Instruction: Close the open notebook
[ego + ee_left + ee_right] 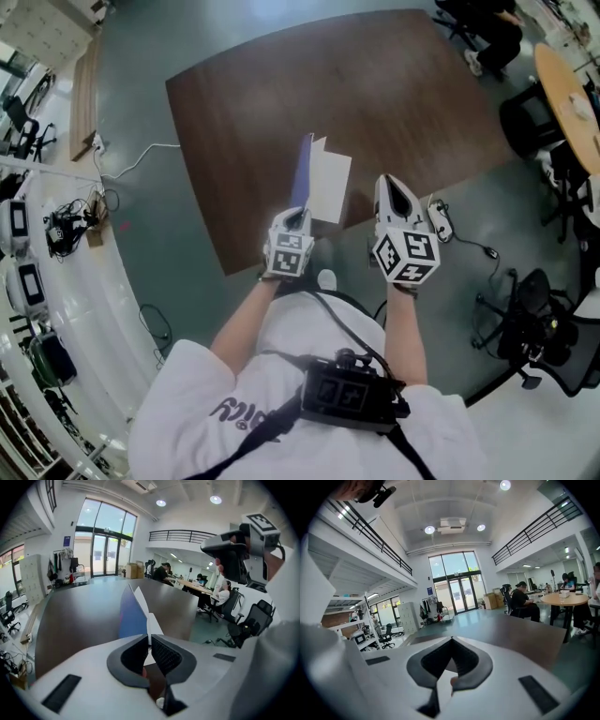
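The notebook (323,183), blue-covered with white pages, stands half raised on edge at the near side of the dark wooden table (281,103). My left gripper (298,217) is shut on its near edge. In the left gripper view the blue cover (132,616) rises to the left of the jaws and a thin white leaf is pinched between the pads (161,653). My right gripper (395,190) hovers to the right of the notebook, near the table's edge, shut with nothing in it. In the right gripper view the right gripper (451,640) looks over the bare tabletop (520,630).
A small white device on a black cable (439,220) lies on the floor just right of the table. Black office chairs (534,323) stand at the right, and a round light-wood table (572,94) at the far right. People sit at desks in the background (522,599).
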Demonstrator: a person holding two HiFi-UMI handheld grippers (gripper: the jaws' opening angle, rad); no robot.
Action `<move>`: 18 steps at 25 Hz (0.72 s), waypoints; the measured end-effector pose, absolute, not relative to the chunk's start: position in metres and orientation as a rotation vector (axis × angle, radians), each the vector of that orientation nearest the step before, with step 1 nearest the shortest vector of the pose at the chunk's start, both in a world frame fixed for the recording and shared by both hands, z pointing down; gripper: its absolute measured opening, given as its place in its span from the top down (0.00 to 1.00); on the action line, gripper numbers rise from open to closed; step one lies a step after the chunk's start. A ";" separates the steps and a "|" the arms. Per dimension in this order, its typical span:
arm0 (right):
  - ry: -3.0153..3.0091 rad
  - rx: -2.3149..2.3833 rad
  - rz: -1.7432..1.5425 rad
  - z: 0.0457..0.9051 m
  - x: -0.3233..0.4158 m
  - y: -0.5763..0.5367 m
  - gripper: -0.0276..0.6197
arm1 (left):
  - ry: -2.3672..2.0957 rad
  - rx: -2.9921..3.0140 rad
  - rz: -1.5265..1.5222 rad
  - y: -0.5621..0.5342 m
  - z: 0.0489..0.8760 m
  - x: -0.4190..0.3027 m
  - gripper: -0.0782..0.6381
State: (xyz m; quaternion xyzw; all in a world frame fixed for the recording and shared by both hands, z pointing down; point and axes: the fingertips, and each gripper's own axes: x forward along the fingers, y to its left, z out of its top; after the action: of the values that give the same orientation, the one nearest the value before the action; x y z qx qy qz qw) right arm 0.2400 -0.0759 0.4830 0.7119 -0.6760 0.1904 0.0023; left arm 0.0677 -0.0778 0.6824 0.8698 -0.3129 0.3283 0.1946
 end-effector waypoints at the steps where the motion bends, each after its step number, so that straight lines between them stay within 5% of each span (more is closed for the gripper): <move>1: -2.113 2.242 0.597 0.483 0.243 -0.071 0.97 | -0.849 2.447 0.945 -0.073 0.687 0.076 0.85; 18: -2.003 2.364 0.579 0.475 0.296 -0.017 0.97 | -0.592 2.408 1.308 -0.029 0.781 0.147 0.85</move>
State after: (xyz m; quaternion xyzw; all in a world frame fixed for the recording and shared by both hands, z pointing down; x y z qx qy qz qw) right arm 0.2958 -0.0173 0.4749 0.7500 -0.6354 0.1838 -0.0052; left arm 0.1468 -0.0287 0.7807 0.8467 -0.2082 0.4598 0.1682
